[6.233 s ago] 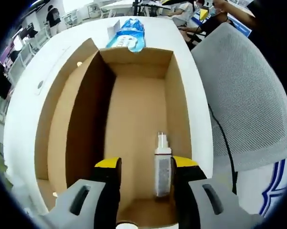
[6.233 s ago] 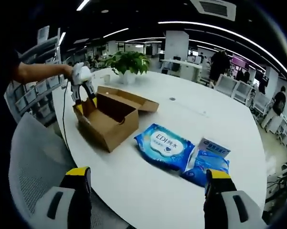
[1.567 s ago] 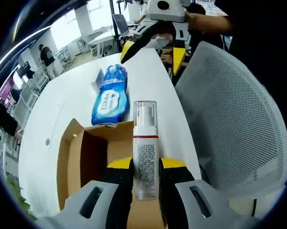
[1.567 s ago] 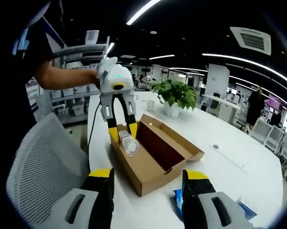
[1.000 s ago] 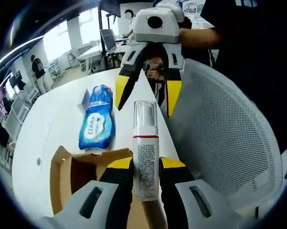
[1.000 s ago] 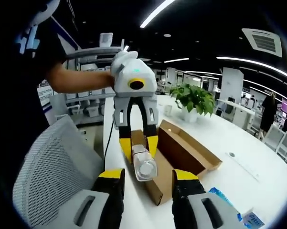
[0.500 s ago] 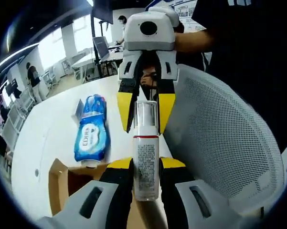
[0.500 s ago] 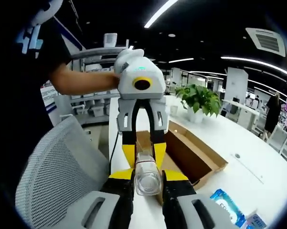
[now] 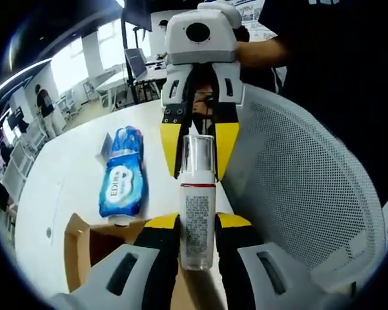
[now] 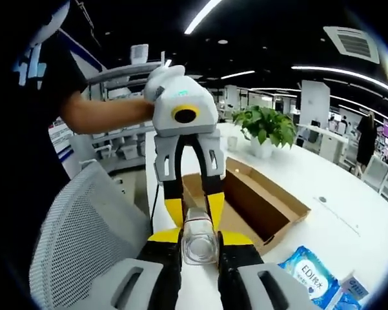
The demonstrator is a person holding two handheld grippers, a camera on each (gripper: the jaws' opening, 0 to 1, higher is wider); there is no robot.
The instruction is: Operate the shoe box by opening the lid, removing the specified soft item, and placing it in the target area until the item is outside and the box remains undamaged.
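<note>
**A:** So what was on the table, how many of each?

**B:** One cardboard shoe box, lid flapped open, sitting center-right in the right gripper view. One pump bottle, white body with a clear cap. One blue wet-wipe pack at left-center of the left gripper view, with a smaller blue packet just beside it at the lower right of the right gripper view. Two grippers, one potted plant.

**A:** Where was the bottle, and which way did it point?

**B:** Held up in the air above the near end of the box, not touching the table. The left gripper had its yellow-tipped jaws clamped on the lower body. The right gripper came down from the top of that frame, and its jaws sat on either side of the clear cap, looking pressed against it. Long axis ran straight up the frame in the left gripper view, cap away from the camera. In the right gripper view the cap end faced the lens, between that gripper's own jaws.

**A:** And the room?

**B:** White rounded table, grey mesh chair beside it, open office with ceiling strip lights, more desks and a few people far back.
</note>
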